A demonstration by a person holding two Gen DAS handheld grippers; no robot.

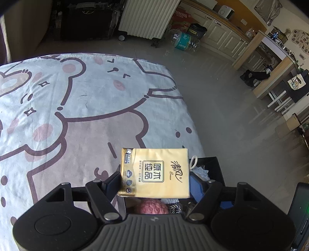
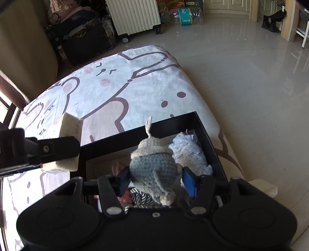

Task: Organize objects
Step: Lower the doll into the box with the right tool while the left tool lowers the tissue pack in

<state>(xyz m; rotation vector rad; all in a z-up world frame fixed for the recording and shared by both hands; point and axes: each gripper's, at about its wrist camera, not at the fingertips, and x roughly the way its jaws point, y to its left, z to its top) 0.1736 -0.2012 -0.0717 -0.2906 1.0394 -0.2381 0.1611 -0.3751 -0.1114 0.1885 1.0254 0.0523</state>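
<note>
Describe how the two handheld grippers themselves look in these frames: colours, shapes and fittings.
Both are matt black. The left gripper has a ribbed grey centre panel, two round black side housings, angled link arms with silver pivot pins, and blue pads on its fingers. The right gripper shares the round housings, link arms and silver pins, has a plain black centre with one screw, and blue-faced fingers. No cables, hands or sleeves show.

On the gold plastic-wrapped tissue pack [image 1: 154,172] you read "原木纯品" in a framed box. On the red cardboard carton [image 1: 180,18] against the far cabinets, "UBORG".
</note>
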